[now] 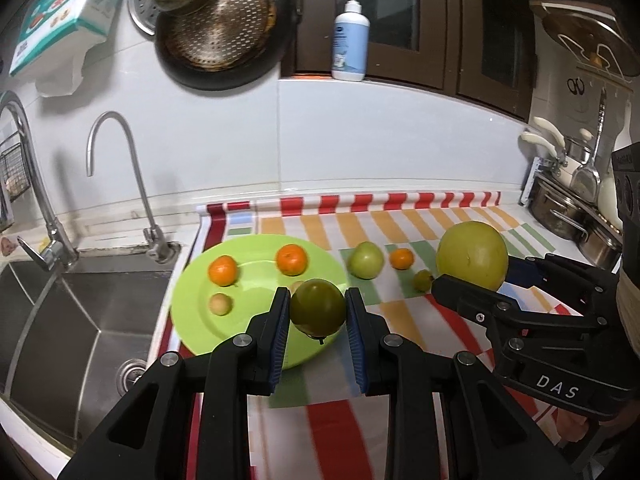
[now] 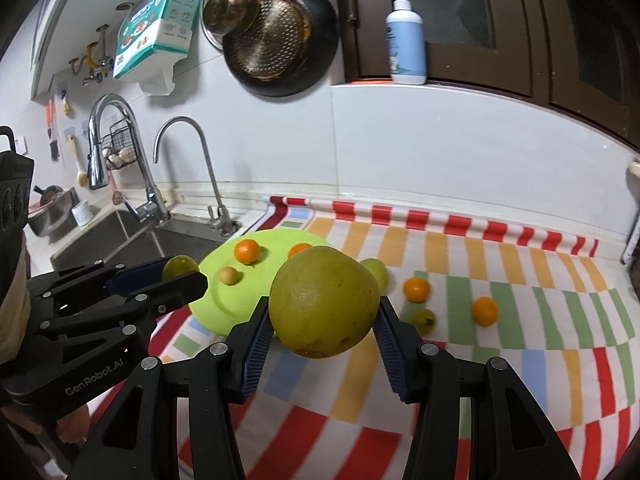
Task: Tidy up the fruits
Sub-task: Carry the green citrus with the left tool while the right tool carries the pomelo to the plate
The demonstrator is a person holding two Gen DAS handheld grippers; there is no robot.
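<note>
Pomelo (image 2: 324, 302), centre frame, looked heavy and smooth; I held it mid-girth in the right gripper (image 2: 324, 320). My left gripper (image 1: 318, 312) clamped a green fruit (image 1: 317, 307).

Round orange mandarins: four – two (image 1: 223, 269) (image 1: 292, 259) on plate, two (image 2: 416, 289) (image 2: 484, 311) on cloth. 
Lime-green round plastic plate (image 1: 192, 320): one. 
Large yellow-green round pomelo (image 2: 324, 302): one. 
Dark green round tomato-like fruit (image 1: 318, 312): one. 
Pale green apple-like fruit (image 1: 365, 260): one. 
Small beige round fruit (image 1: 220, 304) on plate: one clearly. 
Small olive-green fruit (image 1: 423, 280) on cloth: one. 
Curved steel taps: two (image 1: 120, 176) (image 2: 116, 148).
</note>
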